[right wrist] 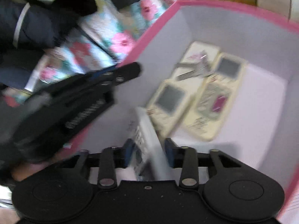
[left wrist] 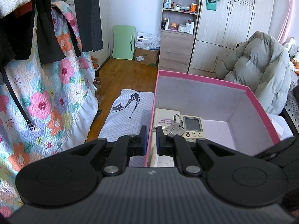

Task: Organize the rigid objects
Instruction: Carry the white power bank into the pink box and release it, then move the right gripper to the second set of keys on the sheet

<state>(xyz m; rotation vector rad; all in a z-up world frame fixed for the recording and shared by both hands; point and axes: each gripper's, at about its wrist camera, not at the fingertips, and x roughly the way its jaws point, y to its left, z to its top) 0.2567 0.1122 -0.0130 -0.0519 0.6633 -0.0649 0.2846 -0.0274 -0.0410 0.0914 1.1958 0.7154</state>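
Right hand-held gripper [right wrist: 147,154] over pink box [right wrist: 233,9], jaws parted around tilted white remote [right wrist: 147,140], pads look clear of it. Left hand-held gripper [left wrist: 151,140] pinched onto box's near wall. Two remotes [right wrist: 196,100] and keys [right wrist: 194,69] lie inside. Risk: loose remote topples onto those; box shifts if left grip slips.

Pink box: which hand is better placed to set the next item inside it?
Right. The right gripper is over the pink box with a white remote between its fingers, beside remotes already laid there. The left gripper is shut on the box's wall, steadying it.
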